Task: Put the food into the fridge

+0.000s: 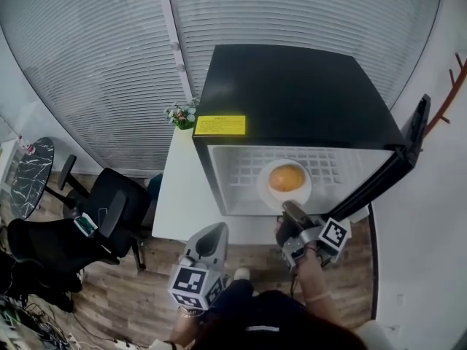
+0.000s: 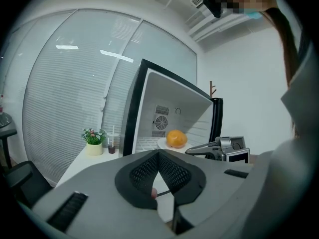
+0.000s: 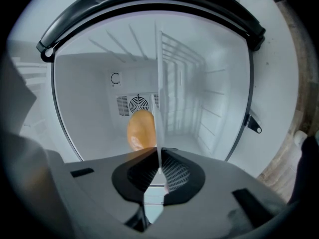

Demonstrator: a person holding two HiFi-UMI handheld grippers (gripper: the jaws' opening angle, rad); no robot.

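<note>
Your right gripper (image 1: 290, 210) is pinching the thin rim of the round white plate (image 1: 263, 187) — lying level, carrying a smooth orange (image 1: 286, 177); your left gripper (image 1: 217, 228) is sitting closed, empty.

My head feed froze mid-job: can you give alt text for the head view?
The right gripper holds the near rim of a round white plate bearing an orange, rounded food item, inside the open black mini fridge. The left gripper hangs at lower left, short of the fridge.
</note>
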